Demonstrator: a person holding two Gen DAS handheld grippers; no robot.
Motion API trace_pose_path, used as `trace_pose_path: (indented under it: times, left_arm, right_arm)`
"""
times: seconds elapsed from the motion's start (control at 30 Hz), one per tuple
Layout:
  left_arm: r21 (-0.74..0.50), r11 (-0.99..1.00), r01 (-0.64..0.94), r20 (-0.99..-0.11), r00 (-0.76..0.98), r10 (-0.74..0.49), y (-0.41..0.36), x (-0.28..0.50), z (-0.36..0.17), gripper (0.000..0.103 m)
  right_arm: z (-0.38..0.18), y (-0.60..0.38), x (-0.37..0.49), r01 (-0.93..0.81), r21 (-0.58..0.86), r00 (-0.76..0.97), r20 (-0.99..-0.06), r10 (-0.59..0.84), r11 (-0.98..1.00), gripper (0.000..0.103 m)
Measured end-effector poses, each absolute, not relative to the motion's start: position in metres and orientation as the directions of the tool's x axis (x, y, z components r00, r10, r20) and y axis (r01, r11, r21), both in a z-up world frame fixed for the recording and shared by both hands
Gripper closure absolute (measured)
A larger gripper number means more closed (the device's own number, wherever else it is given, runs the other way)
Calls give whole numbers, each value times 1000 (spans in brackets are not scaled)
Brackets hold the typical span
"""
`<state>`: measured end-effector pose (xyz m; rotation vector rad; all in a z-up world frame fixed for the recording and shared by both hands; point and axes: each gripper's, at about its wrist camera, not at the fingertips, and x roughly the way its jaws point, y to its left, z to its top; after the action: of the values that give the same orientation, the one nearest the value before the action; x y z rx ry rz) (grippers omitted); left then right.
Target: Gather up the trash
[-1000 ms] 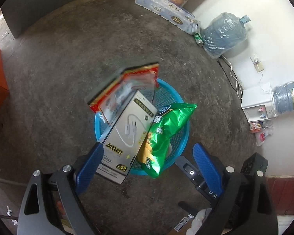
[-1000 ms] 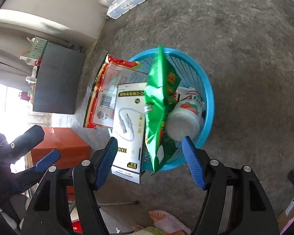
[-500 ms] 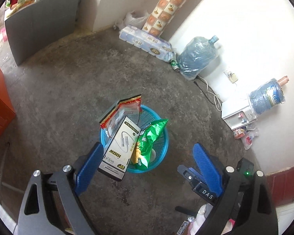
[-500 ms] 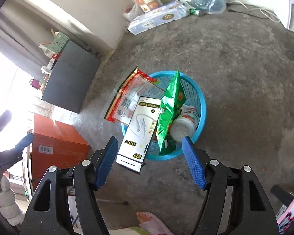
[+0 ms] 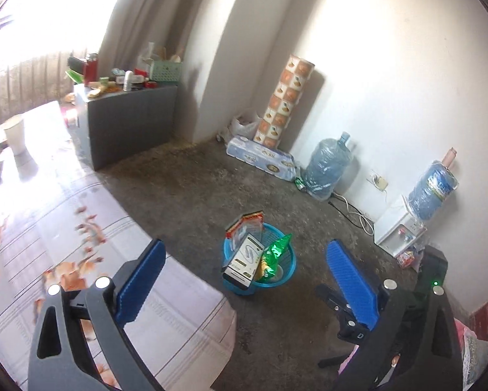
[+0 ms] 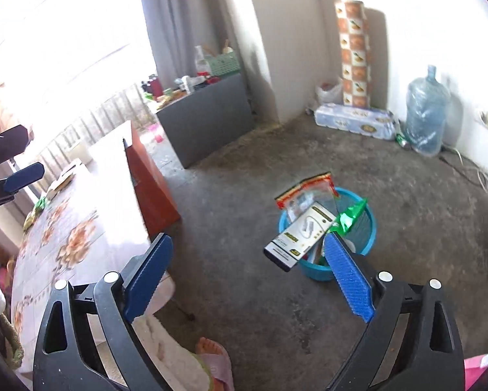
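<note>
Blue basket [image 5: 289, 265] holds white box [image 5: 244, 260], green bag [image 5: 273, 251], red packet [image 5: 245, 224]; both grippers opening, empty.

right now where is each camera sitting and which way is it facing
Left wrist view: on the left hand-held gripper, looking down across the concrete floor at the blue basket and the far wall; its own blue fingers show, jaws opening, nothing between them.
Right wrist view: on the right hand-held gripper, facing the same corner; its own fingers, jaws opening and empty, plus a sandalled foot below.
Shared: basket, white box, green chip bag, floral tablecloth, water jug.
</note>
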<state>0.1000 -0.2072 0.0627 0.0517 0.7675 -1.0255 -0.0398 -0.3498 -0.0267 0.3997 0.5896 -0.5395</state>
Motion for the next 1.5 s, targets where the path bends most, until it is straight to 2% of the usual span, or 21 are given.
trace_pose_path:
  times: [0.13, 0.4, 0.63, 0.73, 0.97, 1.27, 1.5]
  left_arm:
    - [-269, 620, 737, -565, 401, -721, -142, 85, 66, 6]
    - [-275, 752, 599, -539, 551, -637, -48, 70, 52, 6]
    - [-277, 858, 432, -607, 614, -505, -8, 65, 28, 6]
    - [-262, 894, 364, -627, 640, -444, 3, 62, 19, 6]
    - [-185, 966, 183, -695, 671, -260, 16, 57, 5, 6]
    - [-181, 971, 158, -741, 627, -240, -12, 51, -8, 6]
    - [-128, 969, 211, -777, 586, -230, -37, 46, -19, 6]
  right_arm:
    - [-5, -296, -33, 490, 123, 757, -551, -351, 863, 8]
    - [18, -227, -15, 371, 57, 831, -465, -304, 927, 8]
    - [19, -175, 2, 256, -26, 869, -433, -241, 966, 8]
    - [17, -163, 8, 229, -20, 881, -420, -216, 973, 8]
    - [9, -137, 20, 182, -74, 860, -471, -195, 981, 8]
    - [5, -167, 0, 268, -132, 792, -533, -297, 954, 8]
    - [-4, -203, -6, 312, -134, 683, -657, -320, 941, 8]
